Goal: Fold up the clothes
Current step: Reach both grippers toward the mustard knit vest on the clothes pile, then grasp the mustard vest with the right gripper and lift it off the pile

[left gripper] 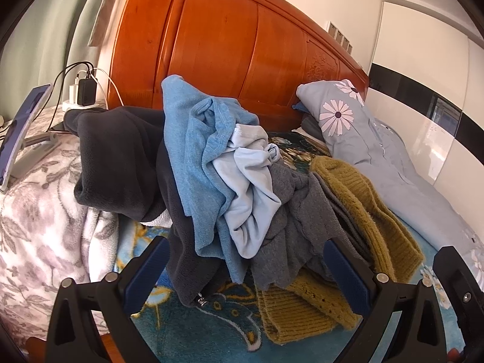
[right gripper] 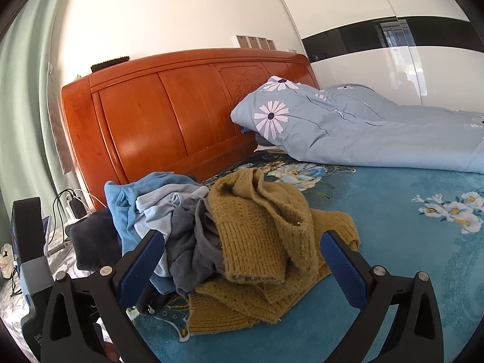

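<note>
A heap of clothes lies on the bed near the headboard. It holds a blue top (left gripper: pixel 193 157), a pale blue garment (left gripper: pixel 251 187), a grey garment (left gripper: pixel 290 230), a dark fleece (left gripper: pixel 121 157) and a mustard knit sweater (left gripper: pixel 357 205). The sweater (right gripper: pixel 257 230) fronts the heap in the right wrist view, with the blue top (right gripper: pixel 127 202) behind. My left gripper (left gripper: pixel 245 269) is open and empty just before the heap. My right gripper (right gripper: pixel 242 260) is open and empty, its fingers either side of the sweater's near edge.
The teal floral bedspread (right gripper: pixel 393 242) stretches to the right. A grey-blue daisy quilt (right gripper: pixel 348 124) lies along the far side. The wooden headboard (right gripper: pixel 151 115) stands behind. A grey floral pillow (left gripper: pixel 36 211), a tablet on a stand (left gripper: pixel 21 133) and chargers (left gripper: pixel 84 90) are at left.
</note>
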Demonstrator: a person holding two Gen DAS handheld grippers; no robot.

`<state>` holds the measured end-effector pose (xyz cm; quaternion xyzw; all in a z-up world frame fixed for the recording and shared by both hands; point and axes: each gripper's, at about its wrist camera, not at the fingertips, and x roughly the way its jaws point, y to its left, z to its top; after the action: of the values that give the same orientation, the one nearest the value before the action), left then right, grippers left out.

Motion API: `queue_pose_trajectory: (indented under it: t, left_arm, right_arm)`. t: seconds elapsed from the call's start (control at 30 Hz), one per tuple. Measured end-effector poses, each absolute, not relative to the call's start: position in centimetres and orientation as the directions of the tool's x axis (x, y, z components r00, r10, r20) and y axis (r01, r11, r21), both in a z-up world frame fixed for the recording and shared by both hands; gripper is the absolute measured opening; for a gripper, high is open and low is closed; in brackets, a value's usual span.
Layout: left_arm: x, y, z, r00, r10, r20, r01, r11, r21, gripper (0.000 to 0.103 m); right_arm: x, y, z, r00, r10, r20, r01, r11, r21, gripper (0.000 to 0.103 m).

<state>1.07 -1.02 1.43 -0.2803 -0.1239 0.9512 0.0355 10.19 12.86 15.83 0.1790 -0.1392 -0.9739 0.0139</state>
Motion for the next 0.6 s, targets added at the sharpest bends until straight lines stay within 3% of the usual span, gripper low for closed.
queue_pose_trajectory:
  t: [0.3,0.43,0.57,0.6]
  left_arm:
    - [0.6,-2.1,1.4,-0.831,0.136,-0.539,0.022,-0.961,-0.276,0.103]
    - [0.5,-3.6,1.5,-0.834,0.154,-0.530,0.035,-0.944,-0.329,0.103]
    - [0.3,-5.0,1.4,-0.835,0.182,-0.519,0.044,-0.919,-0.392,0.103]
    - [0.2,-5.3,1.4,-0.835,0.187,-0.518,0.046,-0.914,-0.404,0.103]
  right_arm:
    - [10.0,15.1,15.8,-0.933,0.031,-0.357,-0.126,-0.962,0.244,0.103]
    - [7.1,15.4,14.8,-0.886,0.164,-0.434,-0.206,-0.977,0.051,0.103]
    - [3.6,16.6,12.7,-0.854,0.115,-0.507,-0.178,-0.981,0.077,0.102]
    - [2.9,16.9,12.4,-0.843,0.099,-0.528,-0.177,-0.979,0.099,0.095]
